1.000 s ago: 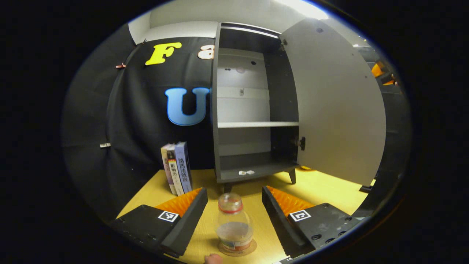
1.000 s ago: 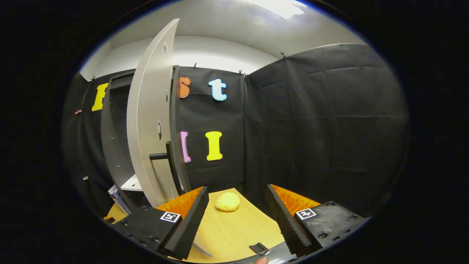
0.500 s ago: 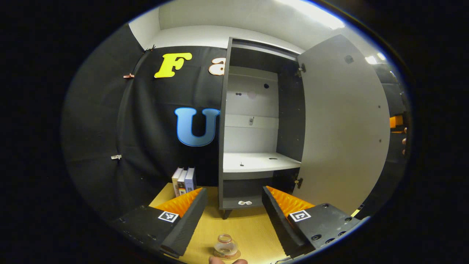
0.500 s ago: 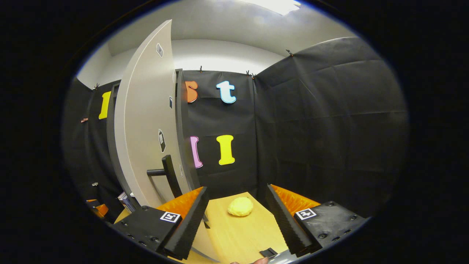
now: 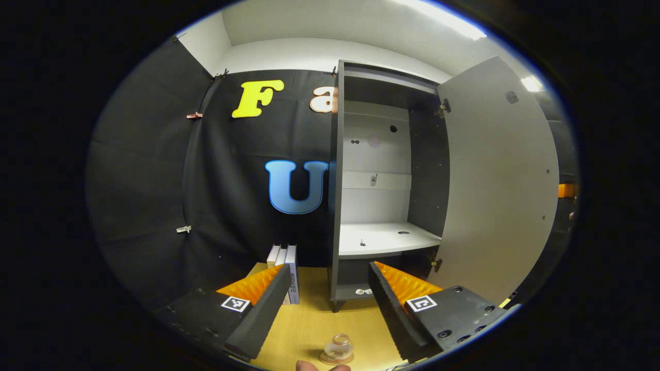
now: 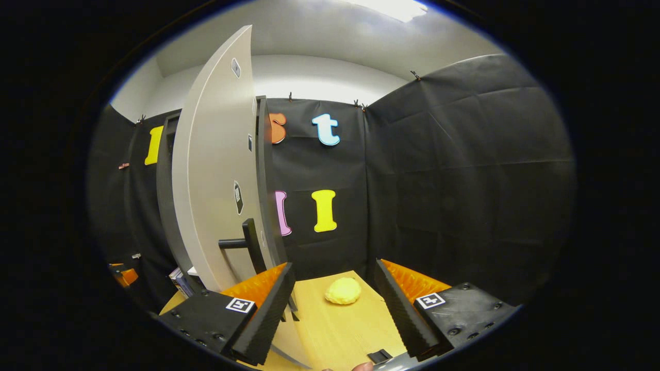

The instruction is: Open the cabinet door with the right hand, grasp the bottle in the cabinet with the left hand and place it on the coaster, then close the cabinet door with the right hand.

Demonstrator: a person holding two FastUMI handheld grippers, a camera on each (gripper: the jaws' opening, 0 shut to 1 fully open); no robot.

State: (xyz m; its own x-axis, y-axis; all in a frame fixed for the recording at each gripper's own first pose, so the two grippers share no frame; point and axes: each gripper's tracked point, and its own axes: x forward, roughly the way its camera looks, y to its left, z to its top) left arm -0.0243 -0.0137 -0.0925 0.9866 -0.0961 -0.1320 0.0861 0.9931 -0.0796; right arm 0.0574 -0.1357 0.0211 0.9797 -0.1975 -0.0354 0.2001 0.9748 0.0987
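In the left gripper view a small clear bottle (image 5: 338,347) stands upright on a round coaster (image 5: 336,358) at the bottom edge, near me on the wooden table (image 5: 309,330). My left gripper (image 5: 326,301) is open, raised above and behind the bottle, with nothing between its fingers. Beyond stands the grey cabinet (image 5: 379,196), its door (image 5: 497,185) swung wide to the right. In the right gripper view the door (image 6: 214,170) is seen edge-on at the left with its black handle (image 6: 247,242). My right gripper (image 6: 332,304) is open just right of the handle.
A few books (image 5: 285,268) stand upright left of the cabinet. A yellow lump (image 6: 343,291) lies on the table past my right gripper's fingers. A white shelf (image 5: 384,239) crosses the cabinet's middle. Black cloth walls close the booth on all sides.
My left gripper has pulled up and back from the bottle, which stays on the coaster and now looks small and low. The right gripper has shifted a little beside the door handle.
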